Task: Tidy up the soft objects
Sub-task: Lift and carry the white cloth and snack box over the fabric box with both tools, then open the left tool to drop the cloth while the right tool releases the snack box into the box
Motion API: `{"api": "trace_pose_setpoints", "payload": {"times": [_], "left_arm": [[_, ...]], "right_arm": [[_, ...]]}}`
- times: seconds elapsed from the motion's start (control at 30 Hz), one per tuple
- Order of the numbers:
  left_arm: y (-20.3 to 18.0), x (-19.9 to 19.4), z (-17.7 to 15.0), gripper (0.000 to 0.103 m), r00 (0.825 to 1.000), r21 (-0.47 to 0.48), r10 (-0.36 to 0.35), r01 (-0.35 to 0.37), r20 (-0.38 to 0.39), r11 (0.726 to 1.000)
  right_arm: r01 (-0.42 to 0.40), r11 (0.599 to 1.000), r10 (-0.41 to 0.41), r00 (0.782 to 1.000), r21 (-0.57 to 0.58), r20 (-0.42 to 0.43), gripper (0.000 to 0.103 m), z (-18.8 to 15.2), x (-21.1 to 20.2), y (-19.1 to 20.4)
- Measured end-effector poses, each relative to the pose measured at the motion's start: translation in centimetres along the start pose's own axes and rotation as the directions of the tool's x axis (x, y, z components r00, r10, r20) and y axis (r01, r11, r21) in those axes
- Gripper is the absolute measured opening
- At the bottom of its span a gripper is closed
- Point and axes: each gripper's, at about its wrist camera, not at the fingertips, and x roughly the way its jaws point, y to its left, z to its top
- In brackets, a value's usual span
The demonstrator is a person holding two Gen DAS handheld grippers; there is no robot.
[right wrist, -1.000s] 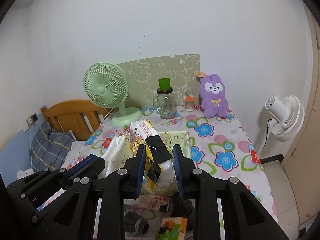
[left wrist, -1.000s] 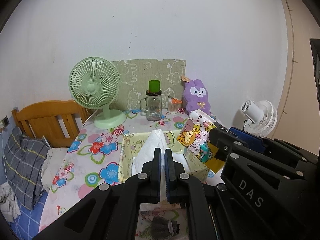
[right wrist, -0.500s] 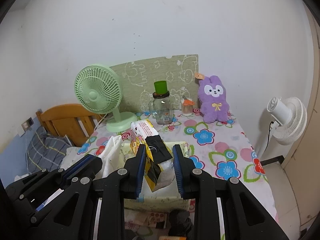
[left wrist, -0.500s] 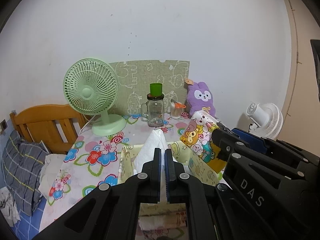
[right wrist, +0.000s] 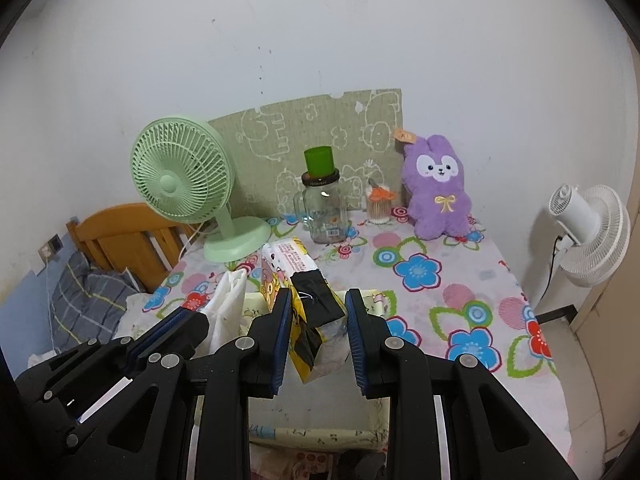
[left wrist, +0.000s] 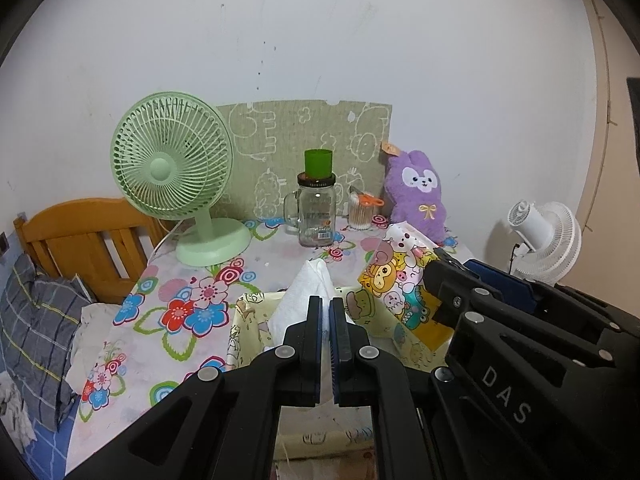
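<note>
Left wrist view: the left gripper [left wrist: 325,312] has its jaws pressed together on a fold of white cloth [left wrist: 306,292], which rises in a peak above the fingertips. Cloth and gripper hang over a pale yellow fabric bin [left wrist: 248,320] that sits near the front edge of the table [left wrist: 176,320], which wears a flowered cover. To the right, the right gripper [left wrist: 440,284] pinches a cartoon-printed tissue pack [left wrist: 394,280] over the same bin. Along the table's far edge stand a green desk fan [left wrist: 172,184], a glass jar [left wrist: 316,216] with a green cup [left wrist: 318,162] on its lid, a small cotton swab holder [left wrist: 360,214] and a purple plush rabbit [left wrist: 420,192].

Right wrist view: the right gripper [right wrist: 318,320] has its jaws closed on the tissue pack [right wrist: 296,280], the pads touching its sides; the pack tilts away toward the far edge, its lower end above the bin [right wrist: 376,300]. At left the left gripper [right wrist: 188,322] holds the white cloth [right wrist: 226,304] just beside the pack. A white floor fan [right wrist: 588,232] stands beyond the table's right edge, and a wooden chair [right wrist: 120,236] off its left edge.
</note>
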Motion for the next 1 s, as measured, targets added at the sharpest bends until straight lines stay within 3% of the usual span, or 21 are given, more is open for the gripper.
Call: {"api": "trace_pose_setpoints", "payload": {"times": [0.5,0.6,0.73,1.0], "left_arm": [[1.8,5.5,-2.1,0.004,0.994,-0.064,0.003,-0.009,-0.106,0.998],[2.1,6.3,-2.7,0.022,0.991,-0.082,0.002,-0.013,-0.131,0.997],[2.4,7.2,-3.3,0.028,0.986,-0.096,-0.007,-0.009,-0.164,0.995],[2.8,7.9,-3.9,0.059,0.983,-0.098,0.010,-0.029,-0.184,0.995]], "right_arm": [[-0.001,1.000,0.001,0.996,0.001,-0.091,0.031,-1.3,6.0,-0.2],[-0.014,1.000,0.014,0.994,0.001,-0.108,0.031,-1.8,7.0,-0.1],[0.011,1.000,-0.012,0.994,-0.015,-0.110,0.030,-2.3,7.5,0.3],[-0.005,0.999,0.000,0.991,-0.040,-0.136,0.030,-2.8,8.7,0.9]]}}
